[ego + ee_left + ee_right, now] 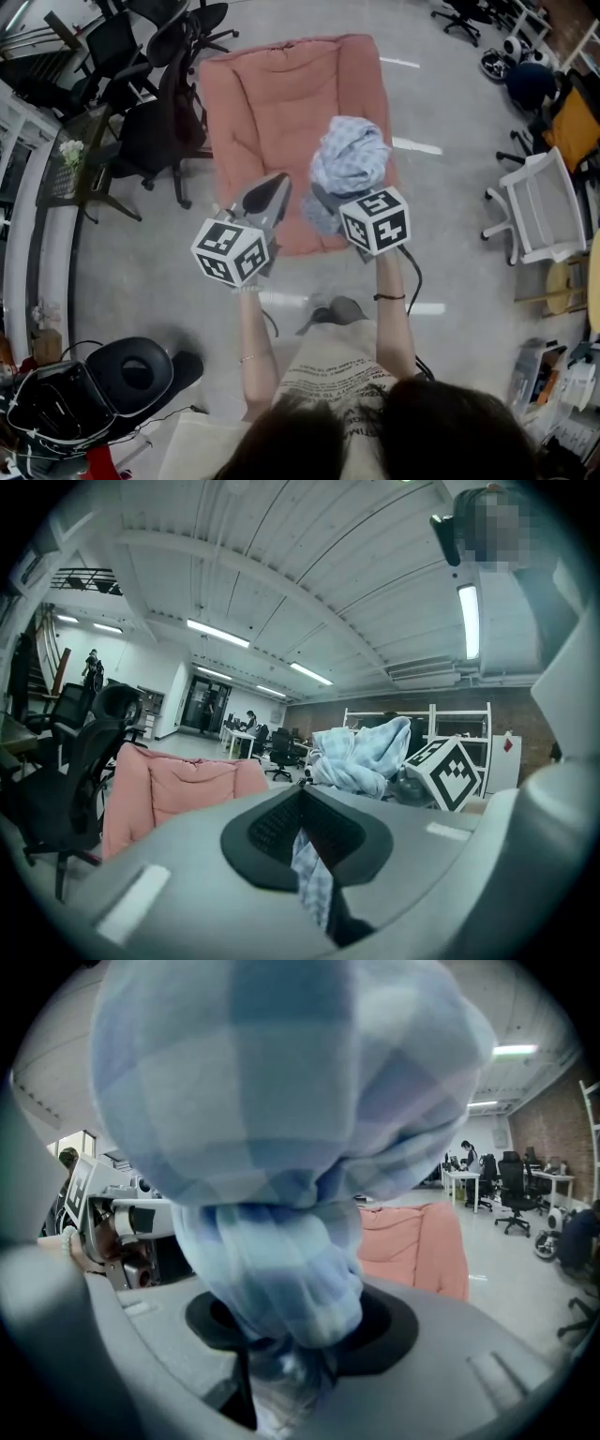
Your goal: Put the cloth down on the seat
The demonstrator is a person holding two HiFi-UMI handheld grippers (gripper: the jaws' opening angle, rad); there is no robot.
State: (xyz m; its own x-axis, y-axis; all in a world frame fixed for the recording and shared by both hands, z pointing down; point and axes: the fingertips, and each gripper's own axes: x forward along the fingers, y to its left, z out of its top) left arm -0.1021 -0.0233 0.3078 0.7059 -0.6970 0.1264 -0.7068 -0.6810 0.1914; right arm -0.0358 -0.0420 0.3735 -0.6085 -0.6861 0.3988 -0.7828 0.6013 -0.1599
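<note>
A pink padded seat (272, 103) lies on the floor in front of me. Above its near right part my right gripper (330, 194) holds up a bunched light-blue checked cloth (349, 155), jaws shut on the bundle's lower end. The right gripper view is mostly filled by the cloth (281, 1147), with the seat (412, 1241) behind it. My left gripper (270, 190) hangs just left of the bundle, over the seat's near edge. In the left gripper view a strip of the checked cloth (314, 878) is pinched between its shut jaws, and the bundle (361, 757) rises to the right.
Black office chairs (150, 131) stand left of the seat beside a small table with flowers (70, 159). A white chair (548, 211) is at the right. A black case (131, 375) lies on the floor at lower left. Bare grey floor surrounds the seat.
</note>
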